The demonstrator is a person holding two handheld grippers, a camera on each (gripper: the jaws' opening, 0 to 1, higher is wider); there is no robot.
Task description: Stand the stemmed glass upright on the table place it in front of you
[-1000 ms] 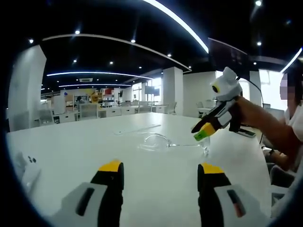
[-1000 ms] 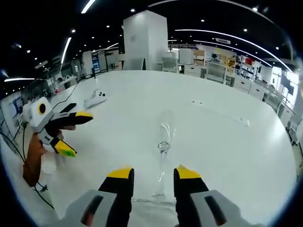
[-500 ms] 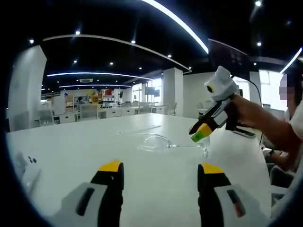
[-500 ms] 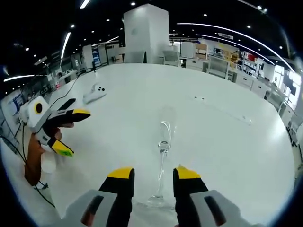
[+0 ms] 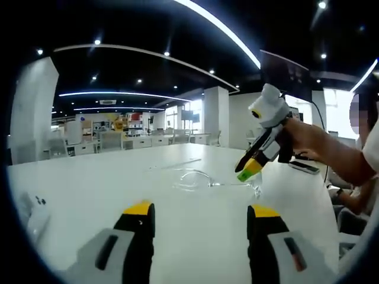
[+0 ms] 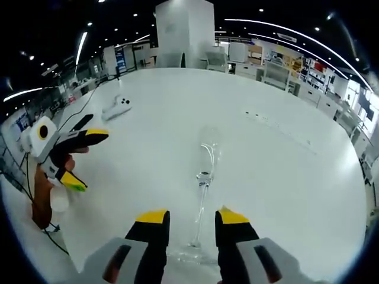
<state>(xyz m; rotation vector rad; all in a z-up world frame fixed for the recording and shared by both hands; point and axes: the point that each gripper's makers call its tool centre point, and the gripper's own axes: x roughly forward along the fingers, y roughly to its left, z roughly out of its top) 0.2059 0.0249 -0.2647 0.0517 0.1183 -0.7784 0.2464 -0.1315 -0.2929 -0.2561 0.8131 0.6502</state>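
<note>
The glass [image 6: 205, 177] lies on its side on the table [image 6: 284, 177], its foot between the parted jaws of the right gripper [image 6: 188, 216], bowl pointing away. The left gripper [image 5: 201, 208] is wide open, well apart from the glass.

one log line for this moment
glass: lying on table | right gripper: open, jaws astride stem | left gripper: open, apart

Stemmed glass [image 6: 204, 177] flat on table [image 6: 296, 177], between both tools' tips.
</note>
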